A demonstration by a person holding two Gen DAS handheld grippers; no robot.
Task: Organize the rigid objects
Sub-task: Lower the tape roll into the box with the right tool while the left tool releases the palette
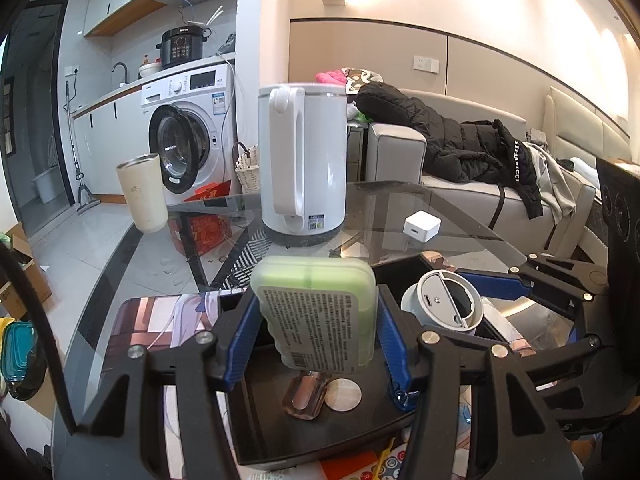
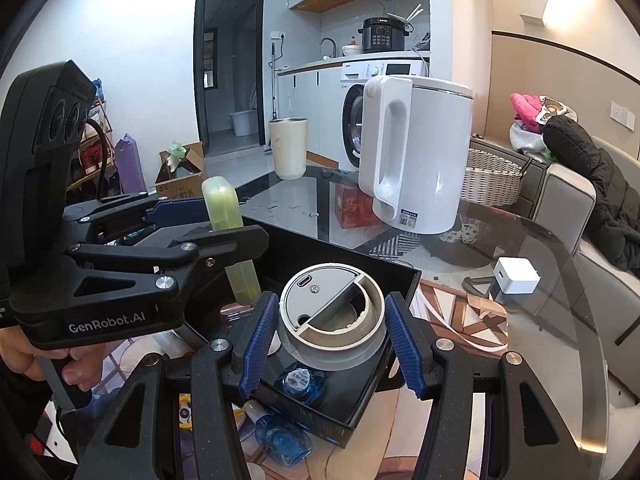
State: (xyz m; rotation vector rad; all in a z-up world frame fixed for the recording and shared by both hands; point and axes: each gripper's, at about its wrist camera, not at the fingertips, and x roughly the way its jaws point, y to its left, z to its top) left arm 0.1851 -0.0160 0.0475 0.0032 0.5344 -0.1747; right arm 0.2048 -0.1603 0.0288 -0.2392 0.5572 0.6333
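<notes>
Glass surface (image 1: 420,208), round, carrying everything. White kettle (image 1: 302,160) stands upright near the far side with a cream tumbler (image 1: 141,196) well to its left at the rim and a small white charger cube (image 1: 422,227) to its right; all three sit apart from the work, probably not yet sorted or not part of it.

Black tray (image 2: 348,256), open-topped, lies on the near part of the surface and looks to be the collecting place: both grippers are over it.

Left gripper (image 1: 316,320): jaws clenched on the green case (image 1: 320,312), held on edge with its label facing the camera, above the tray floor. Upright hold likely chosen so the flat case can slot in beside other items rather than cover them.

Right gripper (image 2: 332,332): blue pads against either side of the grey round device (image 2: 332,312), jaws grasping it, flat face up, low inside the tray. Cannot tell whether it touches the tray floor.

Smaller items already in the tray: a clear pinkish bottle (image 1: 306,396) beside a round disc (image 1: 343,395), directly under the case; a blue bottle (image 2: 300,380) under the device.
</notes>
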